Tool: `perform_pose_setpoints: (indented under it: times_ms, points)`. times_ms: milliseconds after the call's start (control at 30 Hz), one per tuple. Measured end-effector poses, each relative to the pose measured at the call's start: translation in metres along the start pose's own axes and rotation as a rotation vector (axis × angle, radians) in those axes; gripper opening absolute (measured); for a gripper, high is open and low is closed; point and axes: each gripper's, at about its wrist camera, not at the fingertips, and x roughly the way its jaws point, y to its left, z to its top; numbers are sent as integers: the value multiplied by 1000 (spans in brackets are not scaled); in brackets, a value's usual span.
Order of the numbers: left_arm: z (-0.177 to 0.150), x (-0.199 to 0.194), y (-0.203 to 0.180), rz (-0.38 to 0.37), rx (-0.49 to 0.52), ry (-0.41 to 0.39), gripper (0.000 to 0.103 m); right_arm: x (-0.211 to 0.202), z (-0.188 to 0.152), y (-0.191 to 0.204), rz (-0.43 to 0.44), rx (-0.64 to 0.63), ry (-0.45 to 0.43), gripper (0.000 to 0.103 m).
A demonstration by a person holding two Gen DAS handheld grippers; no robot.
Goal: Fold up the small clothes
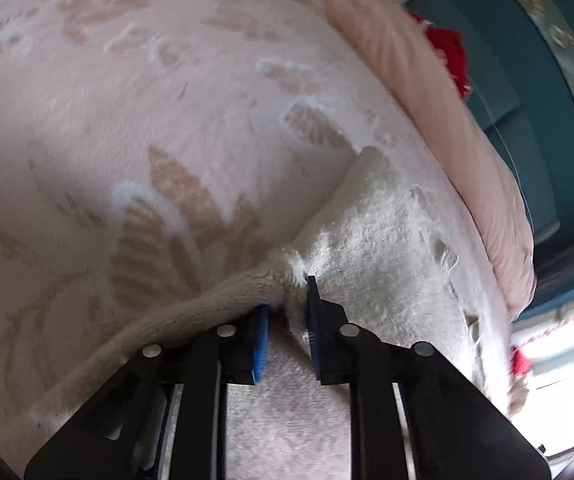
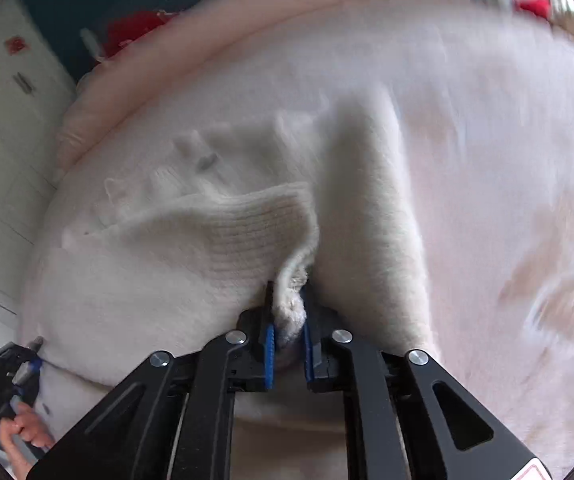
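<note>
I have the sweater (image 2: 191, 264) lying on the blanket (image 1: 135, 92), a cream knit spread flat with its body running away from both cameras toward the pink pillow (image 1: 427, 92) at the far edge. Both of my grippers sit on its near side, so the fold I expect has to carry that near edge away from me, over the body.

My right gripper (image 2: 287, 344) is narrow and clamped on a bunched bit of ribbed edge; I can see the knit pinched between the blue pads. From there the ribbed band runs off to the left and far, and a long limb of the garment, probably a sleeve, stretches straight ahead just to the right of the jaws.

My left gripper (image 1: 287, 332) is also drawn in narrow, with a fold of the knit edge caught between its pads, and a rolled hem trails off to the left. In the right wrist view I see that left gripper at the near left corner of the sweater, a hand (image 2: 19, 432) around its handle. So the two grips are spaced along the near edge, left and right, and neither is nearer the fold line.

I can read no brand, label or writing anywhere; the far cupboard fronts are too blurred to tell.
</note>
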Motion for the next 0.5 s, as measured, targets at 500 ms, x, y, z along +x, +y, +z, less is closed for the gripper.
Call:
perform_pose_setpoints:
  times_ms: [500]
  points:
    - [-17, 0, -2, -25, 167, -108, 19, -55, 21, 77, 23, -85, -199, 21]
